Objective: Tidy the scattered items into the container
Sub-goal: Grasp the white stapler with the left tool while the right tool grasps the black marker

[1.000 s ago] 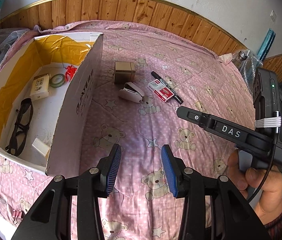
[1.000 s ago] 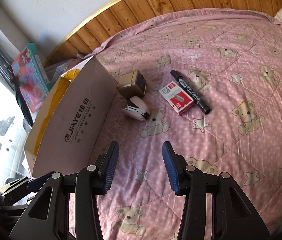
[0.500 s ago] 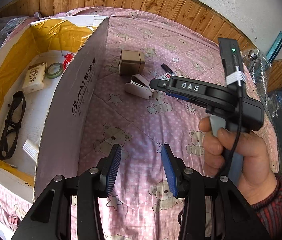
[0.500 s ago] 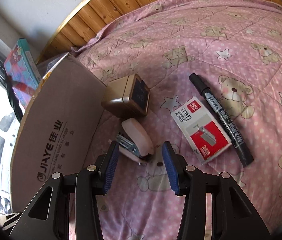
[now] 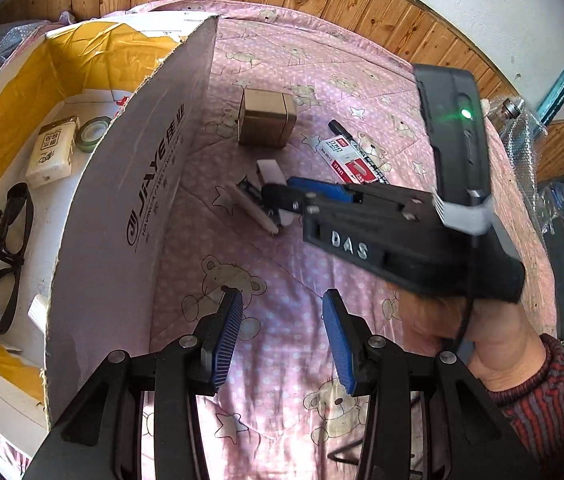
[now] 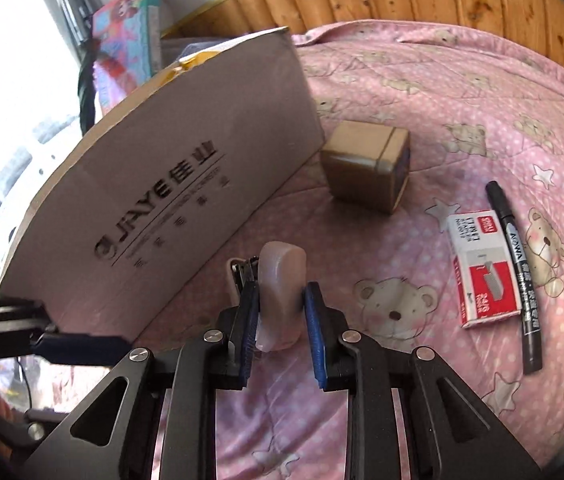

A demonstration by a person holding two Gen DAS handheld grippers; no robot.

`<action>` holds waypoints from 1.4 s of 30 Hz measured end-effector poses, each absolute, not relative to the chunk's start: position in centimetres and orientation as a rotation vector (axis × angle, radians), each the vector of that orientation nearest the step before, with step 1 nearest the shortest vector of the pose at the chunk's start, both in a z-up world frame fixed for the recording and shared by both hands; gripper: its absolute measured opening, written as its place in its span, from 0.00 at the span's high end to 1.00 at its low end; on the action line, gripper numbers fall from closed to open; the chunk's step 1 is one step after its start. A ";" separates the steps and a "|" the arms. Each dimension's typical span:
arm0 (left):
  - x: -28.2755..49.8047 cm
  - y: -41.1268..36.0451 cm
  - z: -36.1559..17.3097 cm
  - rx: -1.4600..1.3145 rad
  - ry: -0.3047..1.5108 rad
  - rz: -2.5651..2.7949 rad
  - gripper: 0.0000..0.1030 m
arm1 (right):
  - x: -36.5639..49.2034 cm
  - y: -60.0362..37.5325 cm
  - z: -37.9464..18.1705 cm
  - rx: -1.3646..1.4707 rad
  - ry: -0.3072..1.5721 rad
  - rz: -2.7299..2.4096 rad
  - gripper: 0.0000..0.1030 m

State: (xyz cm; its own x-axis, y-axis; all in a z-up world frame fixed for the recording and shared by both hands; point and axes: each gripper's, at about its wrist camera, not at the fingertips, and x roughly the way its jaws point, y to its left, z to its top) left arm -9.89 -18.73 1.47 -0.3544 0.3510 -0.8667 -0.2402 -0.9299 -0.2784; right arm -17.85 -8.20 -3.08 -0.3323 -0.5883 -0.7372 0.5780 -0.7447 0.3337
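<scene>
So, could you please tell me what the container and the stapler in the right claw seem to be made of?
The container looks like corrugated cardboard, matte with printed lettering; its top edge is ragged and fibrous. The stapler seems to be smooth pale pink plastic with a soft sheen, and a darker, probably metal, mechanism shows beside it. The right claw is closed on it.

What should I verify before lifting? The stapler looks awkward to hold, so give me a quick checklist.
1. Right gripper closed on the stapler: ok, pads on both sides of its pink top.
2. Grip secure: cannot tell; the stapler is hinged open.
3. Cardboard box has room: ok, bare floor beside the glasses.
4. Left gripper out of the way: ok, open and holding nothing.
5. Staple box and marker undisturbed: ok.
</scene>
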 end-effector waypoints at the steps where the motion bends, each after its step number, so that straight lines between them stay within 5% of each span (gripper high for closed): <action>1: -10.0 -18.7 1.3 -1.525 -0.141 2.316 0.58 | -17.6 -8.2 -3.2 1.169 -0.025 -2.080 0.76; 12: -11.3 -17.6 -0.2 -1.577 -0.124 2.320 0.56 | -17.5 -7.0 -2.2 1.151 -0.119 -1.962 0.73; 14: -11.3 -17.7 -0.3 -1.582 -0.129 2.318 0.56 | -18.1 -6.5 -2.6 1.160 -0.113 -2.039 0.63; 18: -10.9 -17.8 -0.1 -1.587 -0.146 2.299 0.55 | -19.3 -7.8 -5.5 1.248 -0.124 -1.924 0.63; 20: -10.6 -17.4 0.0 -1.582 -0.120 2.291 0.55 | -18.8 -8.4 -5.1 1.221 -0.094 -1.917 0.76; 27: -10.3 -17.5 0.1 -1.579 -0.136 2.307 0.55 | -16.5 -6.4 -2.1 1.327 0.062 -2.253 0.74; 36: -9.3 -15.8 -0.7 -1.571 -0.079 2.280 0.55 | -16.2 -2.4 0.4 1.290 -0.187 -2.263 0.69; 42: -10.7 -14.5 -1.0 -1.547 -0.154 2.281 0.54 | -19.6 2.5 -1.6 1.379 -0.039 -2.469 0.69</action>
State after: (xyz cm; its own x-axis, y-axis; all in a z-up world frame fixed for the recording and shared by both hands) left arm -10.67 -14.52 -1.00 -0.3230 0.3678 -0.8720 -0.2472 -0.9222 -0.2974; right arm -19.61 2.48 -1.58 -0.4877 -0.2821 -0.8262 0.2558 -0.9510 0.1737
